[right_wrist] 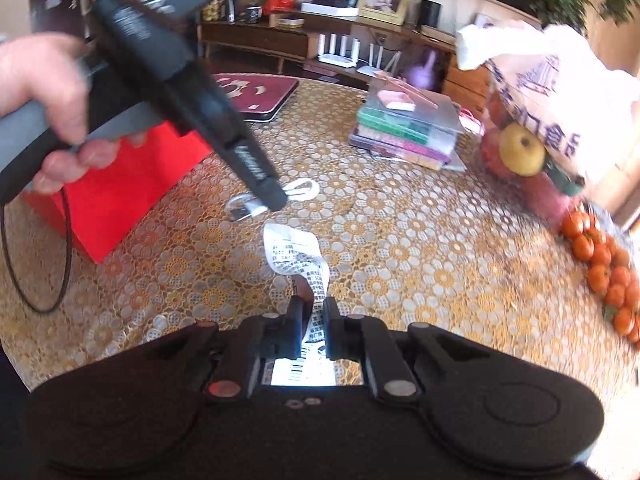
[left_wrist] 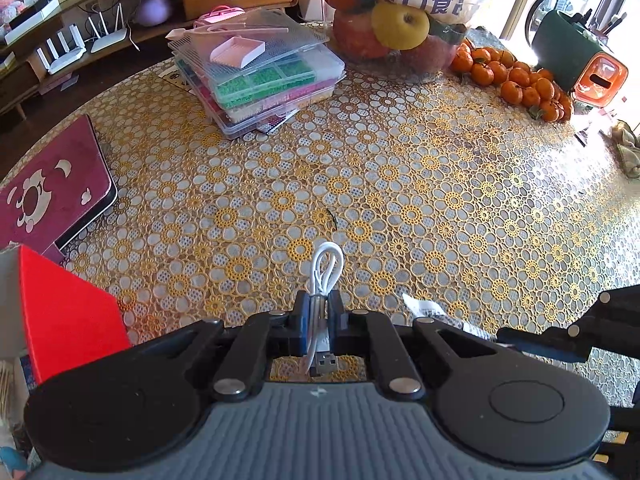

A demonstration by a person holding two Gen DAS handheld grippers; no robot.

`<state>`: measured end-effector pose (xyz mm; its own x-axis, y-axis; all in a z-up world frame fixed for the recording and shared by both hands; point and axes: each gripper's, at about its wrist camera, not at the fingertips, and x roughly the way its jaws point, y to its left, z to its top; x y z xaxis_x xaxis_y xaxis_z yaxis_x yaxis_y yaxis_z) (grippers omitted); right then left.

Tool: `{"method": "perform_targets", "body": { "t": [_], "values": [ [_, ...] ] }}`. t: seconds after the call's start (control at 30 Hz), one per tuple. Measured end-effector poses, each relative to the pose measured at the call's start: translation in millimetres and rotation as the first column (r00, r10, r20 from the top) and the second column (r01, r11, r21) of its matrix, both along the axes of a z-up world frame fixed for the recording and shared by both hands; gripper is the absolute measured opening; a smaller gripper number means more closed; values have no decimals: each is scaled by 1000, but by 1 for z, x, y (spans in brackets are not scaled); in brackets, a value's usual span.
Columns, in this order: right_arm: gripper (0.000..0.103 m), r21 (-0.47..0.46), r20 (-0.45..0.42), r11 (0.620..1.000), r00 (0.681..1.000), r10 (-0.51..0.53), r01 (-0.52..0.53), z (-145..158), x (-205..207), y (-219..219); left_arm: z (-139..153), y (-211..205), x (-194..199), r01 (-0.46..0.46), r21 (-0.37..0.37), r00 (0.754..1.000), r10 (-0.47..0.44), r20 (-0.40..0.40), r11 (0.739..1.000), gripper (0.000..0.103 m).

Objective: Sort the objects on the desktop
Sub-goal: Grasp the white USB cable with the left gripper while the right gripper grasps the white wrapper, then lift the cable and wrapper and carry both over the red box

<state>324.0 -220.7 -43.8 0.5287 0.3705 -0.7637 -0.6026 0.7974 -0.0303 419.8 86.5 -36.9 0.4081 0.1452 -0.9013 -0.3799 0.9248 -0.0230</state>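
Now left fingers (left_wrist: 318, 312) tight around white cable (left_wrist: 326, 268) — right fingers (right_wrist: 313, 316) pinching printed paper slip (right_wrist: 298, 254).

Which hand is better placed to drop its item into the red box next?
Left, probably. The left tool is shut on the white cable, and the red box sits right beside it on that side. The right tool, holding the paper slip, is farther from it.

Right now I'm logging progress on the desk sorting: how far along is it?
Early stage; nothing looks put away yet. In hand: the left gripper is shut on the white USB cable, and the right gripper is shut on the printed paper slip, both just above the table. Left: placing both, possibly into the red box; the bead cases and tangerines remain out.
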Motion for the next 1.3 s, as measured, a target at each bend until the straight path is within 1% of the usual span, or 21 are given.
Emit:
{"method": "perform_targets", "body": {
  "t": [0.07, 0.17, 0.27, 0.37, 0.43, 0.73, 0.83, 1.03, 1.3],
  "values": [
    [0, 16, -8, 999, 1000, -28, 28, 3, -2, -4, 4, -4, -8, 1, -1, 1000, -1, 0, 1000, 8],
    [0, 30, -26, 997, 997, -72, 73, 8, -6, -9, 11, -8, -19, 0, -8, 1000, 1, 6, 1000, 8],
    [0, 24, -26, 994, 994, -105, 105, 10, -12, -11, 16, -11, -30, -3, -12, 1000, 4, 15, 1000, 8],
    [0, 66, -49, 988, 989, -138, 141, 16, -15, -17, 23, -13, -40, -6, -25, 1000, 7, 22, 1000, 8],
    [0, 67, -43, 985, 987, -153, 156, 22, -19, -18, 27, -16, -46, -4, -30, 1000, 5, 23, 1000, 8],
    [0, 131, -57, 975, 983, -175, 182, 50, -38, -19, 54, -27, -78, 4, -35, 999, -3, 44, 999, 8],
    [0, 149, -52, 971, 982, -179, 185, 62, -46, -15, 66, -30, -91, 5, -23, 999, -4, 53, 1000, 8],
    [0, 181, -36, 968, 984, -173, 176, 87, -62, 0, 90, -30, -121, 0, -22, 997, 2, 75, 1000, 8],
    [0, 213, -22, 966, 989, -144, 145, 109, -73, 29, 116, -22, -159, -21, -15, 995, 22, 97, 1000, 8]
  ]
}}
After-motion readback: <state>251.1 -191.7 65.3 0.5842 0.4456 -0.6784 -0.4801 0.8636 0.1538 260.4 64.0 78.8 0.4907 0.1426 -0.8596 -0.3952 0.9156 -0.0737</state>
